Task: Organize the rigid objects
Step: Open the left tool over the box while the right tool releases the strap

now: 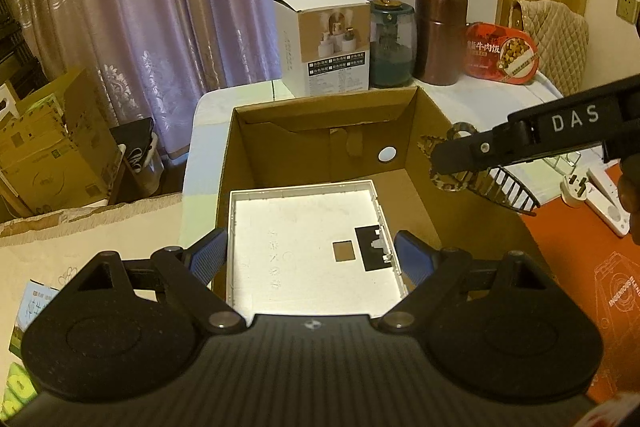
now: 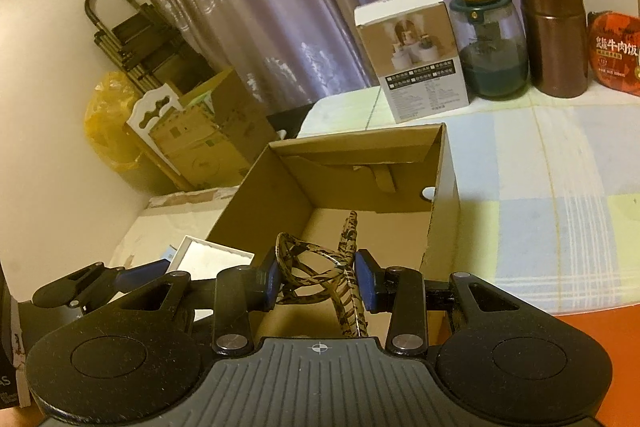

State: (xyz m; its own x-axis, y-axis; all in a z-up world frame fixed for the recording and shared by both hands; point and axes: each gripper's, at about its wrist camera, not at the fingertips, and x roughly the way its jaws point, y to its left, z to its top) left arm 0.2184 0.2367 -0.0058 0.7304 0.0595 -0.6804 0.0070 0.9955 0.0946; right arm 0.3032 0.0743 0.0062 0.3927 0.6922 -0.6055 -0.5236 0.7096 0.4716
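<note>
Grippers, two, hand-held, occupied the lower part of each view. Left gripper (image 1: 310,259): jaws spread wide, blue pads (image 1: 208,255) set against the two side edges of a white tray (image 1: 280,227), which it carried over the near end of the cardboard box (image 1: 240,147); tray shallow and rimmed, with a square cut-out and a black patch near its right edge. Right gripper (image 2: 316,279): jaws drawn nearly together, clamped on a tortoiseshell hair claw (image 2: 320,267), pads pressing its looped handles from either side, teeth trailing down toward the camera. In the left wrist view the same gripper entered from the right edge at mid-height, the hair claw hanging at the box's right wall.

Cardboard box: brown, open-topped, flaps folded inward, round hole in the right wall; stood at frame centre on a pale checked tablecloth (image 2: 540,167).

Far edge of table, left to right: white product carton (image 1: 324,47), teal-lidded glass jar (image 1: 392,43), copper canister (image 1: 440,35), red oval food tin (image 1: 500,53).

Background: lilac patterned curtains (image 1: 160,7) across the upper frame; stacked cardboard cartons (image 1: 52,147) at left.
</note>
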